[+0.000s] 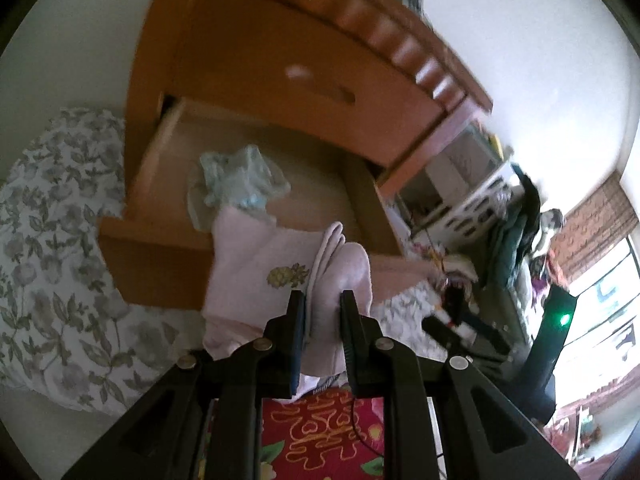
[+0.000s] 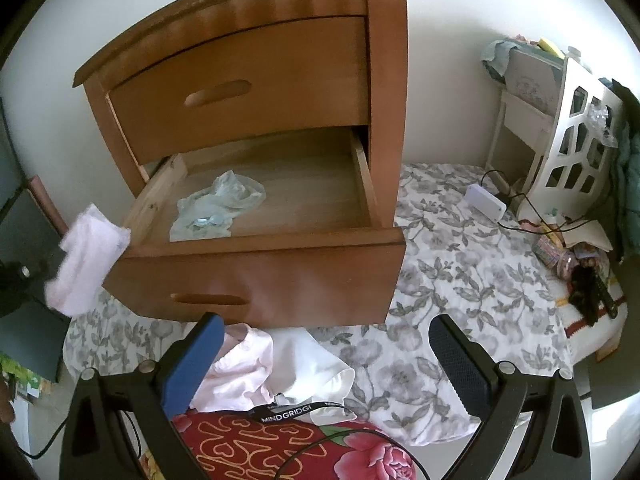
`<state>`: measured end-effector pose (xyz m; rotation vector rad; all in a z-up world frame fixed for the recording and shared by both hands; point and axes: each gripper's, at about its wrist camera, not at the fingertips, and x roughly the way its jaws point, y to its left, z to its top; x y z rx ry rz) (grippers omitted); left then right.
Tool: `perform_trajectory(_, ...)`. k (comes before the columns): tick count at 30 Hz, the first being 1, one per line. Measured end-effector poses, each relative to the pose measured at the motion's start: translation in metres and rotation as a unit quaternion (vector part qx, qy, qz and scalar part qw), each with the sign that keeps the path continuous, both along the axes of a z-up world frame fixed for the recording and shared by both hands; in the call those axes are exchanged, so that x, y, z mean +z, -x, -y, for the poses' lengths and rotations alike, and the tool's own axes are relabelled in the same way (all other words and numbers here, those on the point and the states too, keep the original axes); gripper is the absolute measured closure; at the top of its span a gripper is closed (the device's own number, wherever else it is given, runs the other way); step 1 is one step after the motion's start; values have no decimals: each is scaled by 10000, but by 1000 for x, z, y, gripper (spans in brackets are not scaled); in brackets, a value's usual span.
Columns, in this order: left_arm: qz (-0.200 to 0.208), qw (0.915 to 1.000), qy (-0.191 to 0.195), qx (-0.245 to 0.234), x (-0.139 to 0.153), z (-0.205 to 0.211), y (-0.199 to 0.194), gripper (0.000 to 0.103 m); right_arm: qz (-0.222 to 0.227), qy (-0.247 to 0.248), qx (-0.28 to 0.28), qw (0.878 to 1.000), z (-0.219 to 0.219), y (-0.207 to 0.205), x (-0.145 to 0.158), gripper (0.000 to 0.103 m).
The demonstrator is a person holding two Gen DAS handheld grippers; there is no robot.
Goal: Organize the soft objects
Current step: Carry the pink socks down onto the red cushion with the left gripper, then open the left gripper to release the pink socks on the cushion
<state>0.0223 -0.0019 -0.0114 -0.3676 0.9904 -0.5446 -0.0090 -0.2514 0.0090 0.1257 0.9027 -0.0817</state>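
Note:
My left gripper (image 1: 322, 300) is shut on a folded pale pink cloth (image 1: 264, 264) with a yellow flower print, hanging just over the front wall of the open lower drawer (image 1: 168, 256) of a wooden nightstand. The right wrist view shows that same pink cloth (image 2: 86, 256) at the drawer's left front corner. A crumpled pale green garment (image 2: 216, 204) lies inside the drawer (image 2: 280, 236), also visible as the green garment (image 1: 236, 184). My right gripper (image 2: 324, 360) is open, low in front of the drawer, above a pale pink garment (image 2: 236, 376) and a white cloth (image 2: 308, 364).
The nightstand (image 2: 240, 80) stands on a grey floral bedsheet (image 2: 460, 288); its upper drawer is closed. A red floral blanket (image 2: 280, 448) lies nearest me. A white power strip (image 2: 486, 202) with cables, a white cut-out shelf (image 2: 572, 144) and clutter sit at right.

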Motion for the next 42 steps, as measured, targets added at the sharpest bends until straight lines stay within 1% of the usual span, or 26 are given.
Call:
perform_trajectory(2, -155, 9997, -166, -128, -14, 12, 0, 85, -23, -4, 1, 10000, 0, 0, -1, 0)
perform_trajectory(5, -398, 9984, -231, -327, -34, 27, -1, 85, -48, -5, 12, 10000, 0, -1, -4, 0)
perform_trajectory(7, -572, 9970, -342, -398, -48, 36, -3, 85, -84, -7, 9, 10000, 1, -2, -6, 0)
perform_trajectory(11, -1064, 9911, -532, -597, -86, 56, -2, 85, -114, -18, -4, 9999, 2, -4, -9, 0)
perform_trajectory(14, -1340, 9869, -505, -745, -106, 66, 2, 85, -127, -27, -9, 9999, 3, -4, -10, 0)
perform_trajectory(19, -1586, 9819, -609, -839, -127, 76, 5, 85, -144, -36, -30, 9999, 4, -5, -12, 0)
perform_trajectory(26, -1938, 9748, -710, -846, -154, 82, 4, 84, -195, -39, -5, 9998, 4, -6, -15, 0)
perform_trajectory(29, -1964, 9739, -731, -876, -158, 85, 4, 83, -207, -36, 3, 9998, 4, -7, -16, 0)
perform_trajectory(36, -2039, 9729, -683, -847, -156, 82, 3, 82, -214, -42, -8, 9998, 4, -7, -17, 0)
perform_trajectory(42, -2000, 9726, -798, -877, -147, 84, 3, 71, -216, -43, -7, 9998, 4, -7, -17, 0)
